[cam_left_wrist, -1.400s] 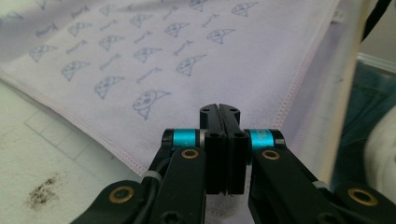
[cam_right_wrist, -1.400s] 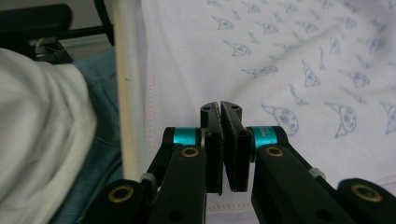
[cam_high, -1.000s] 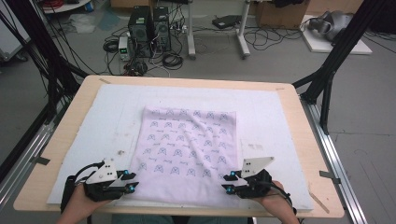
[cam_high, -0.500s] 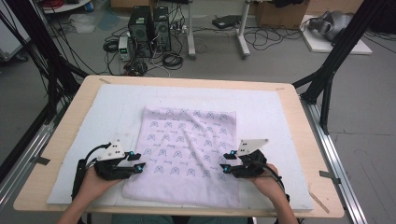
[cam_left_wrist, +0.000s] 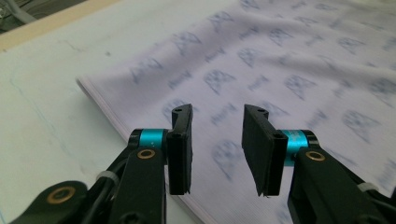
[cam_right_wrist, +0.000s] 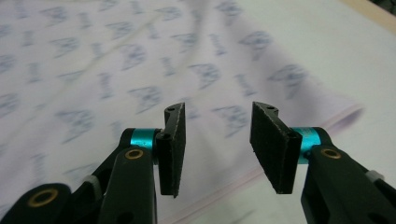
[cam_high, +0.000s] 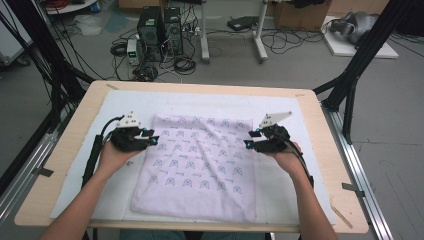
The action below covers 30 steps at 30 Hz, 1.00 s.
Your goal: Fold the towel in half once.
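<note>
The pale lilac cloth printed with small blue-grey motifs [cam_high: 200, 165] is being shown spread flat in the middle of the light wooden table [cam_high: 320, 125], on top of a white rectangular mat [cam_high: 120, 102] that is covering most of the tabletop. In the high view, its near edge is lying close to the person's side of the table, and its far edge is being left short of the mat's far border. A few soft creases are being seen across the fabric in the two gripper views.

The left gripper [cam_high: 152, 140], a black two-jaw tool with teal collars and a grey three-cornered plate on top, is being held at the cloth's left edge, towards the far corner. Its jaws have just been closing a little, yet in the left gripper view [cam_left_wrist: 217, 149] they are being kept clearly apart with nothing clamped; only the cloth's edge and printed surface are being seen beyond the gap.

The right gripper [cam_high: 251, 140], of the same build, is being held at the cloth's right edge, roughly opposite the left gripper. In the right gripper view [cam_right_wrist: 222, 149] its jaws are likewise standing apart and empty, with the cloth's hemmed edge running past them over the mat.
</note>
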Motion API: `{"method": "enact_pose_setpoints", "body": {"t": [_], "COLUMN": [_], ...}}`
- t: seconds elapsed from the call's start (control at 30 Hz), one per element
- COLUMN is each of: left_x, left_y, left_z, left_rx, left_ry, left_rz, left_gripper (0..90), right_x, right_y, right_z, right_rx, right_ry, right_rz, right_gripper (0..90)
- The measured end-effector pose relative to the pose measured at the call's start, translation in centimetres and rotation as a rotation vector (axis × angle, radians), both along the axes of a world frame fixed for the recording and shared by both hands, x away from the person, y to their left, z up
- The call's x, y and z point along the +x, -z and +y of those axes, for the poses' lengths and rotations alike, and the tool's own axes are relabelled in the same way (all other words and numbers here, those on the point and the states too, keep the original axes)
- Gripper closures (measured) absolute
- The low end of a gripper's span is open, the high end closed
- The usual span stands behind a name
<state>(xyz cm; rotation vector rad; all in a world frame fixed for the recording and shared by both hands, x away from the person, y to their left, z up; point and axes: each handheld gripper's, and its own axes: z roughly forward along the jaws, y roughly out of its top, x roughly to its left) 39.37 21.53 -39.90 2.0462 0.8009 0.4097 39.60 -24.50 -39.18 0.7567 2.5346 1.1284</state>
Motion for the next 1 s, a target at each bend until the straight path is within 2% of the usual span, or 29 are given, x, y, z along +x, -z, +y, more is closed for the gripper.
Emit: {"method": "enact_pose_setpoints", "body": {"t": [0.03, 0.13, 0.2, 0.27, 0.37, 0.43, 0.47, 0.5, 0.57, 0.6, 0.63, 0.67, 0.73, 0.83, 0.87, 0.9, 1.0], "left_x": [0.9, 3.7, 5.4, 6.6, 7.9, 8.4, 8.5, 8.5, 8.4, 8.2, 7.9, 7.7, 7.1, 5.9, 5.5, 5.2, 4.8], "left_y": [-0.1, -0.6, -0.7, -0.5, 0.4, 1.2, 1.6, 1.9, 2.3, 2.3, 2.2, 2.1, 1.9, 2.1, 2.3, 2.5, 2.8], "left_z": [-0.2, -0.9, -0.9, -0.7, -0.3, -0.2, -0.2, -0.2, -0.3, -0.2, -0.1, 0.0, 0.5, 0.9, 0.9, 0.9, 1.0], "left_rx": [-0.006, 0.019, 0.036, 0.048, 0.068, 0.078, 0.093, 0.099, 0.123, 0.122, 0.108, 0.102, 0.094, 0.086, 0.090, 0.101, 0.132], "left_ry": [-0.007, -0.011, -0.030, -0.064, -0.092, -0.099, -0.093, -0.087, -0.053, -0.050, -0.046, -0.047, -0.037, -0.018, -0.005, 0.004, 0.020], "left_rz": [-0.006, -0.002, 0.007, 0.006, 0.033, 0.065, 0.086, 0.102, 0.133, 0.117, 0.106, 0.101, 0.095, 0.092, 0.099, 0.111, 0.151], "left_gripper": [63.2, 64.8, 64.5, 61.9, 54.2, 49.0, 48.9, 52.4, 72.0, 80.5, 82.8, 83.2, 83.3, 83.3, 82.9, 81.8, 68.5], "right_x": [1.0, 3.7, 5.2, 6.1, 6.9, 7.3, 7.4, 7.5, 7.5, 7.5, 7.3, 7.2, 6.8, 5.7, 5.4, 5.1, 4.7], "right_y": [-0.2, -0.4, -0.4, -0.2, 0.3, 0.8, 1.1, 1.4, 1.5, 1.5, 1.5, 1.4, 1.1, 1.0, 1.1, 1.5, 2.4], "right_z": [0.0, 0.2, 0.2, 0.2, 0.0, -0.2, -0.2, -0.1, 0.0, 0.2, 0.3, 0.4, 0.6, 0.5, 0.5, 0.5, 0.4], "right_rx": [-0.001, -0.014, -0.037, -0.049, -0.061, -0.048, -0.050, -0.056, -0.058, -0.067, -0.075, -0.073, -0.090, -0.067, -0.075, -0.087, -0.130], "right_ry": [0.009, 0.039, 0.052, 0.053, 0.041, 0.047, 0.052, 0.052, 0.047, 0.048, 0.042, 0.036, 0.026, 0.015, 0.012, 0.002, -0.017], "right_rz": [-0.005, -0.016, -0.002, -0.002, -0.008, 0.013, 0.024, 0.044, 0.063, 0.072, 0.074, 0.083, 0.071, 0.062, 0.067, 0.087, 0.172], "right_gripper": [54.8, 54.1, 52.8, 50.6, 49.3, 49.5, 52.2, 59.0, 76.9, 83.5, 86.5, 87.1, 87.3, 87.1, 86.2, 83.1, 74.8]}}
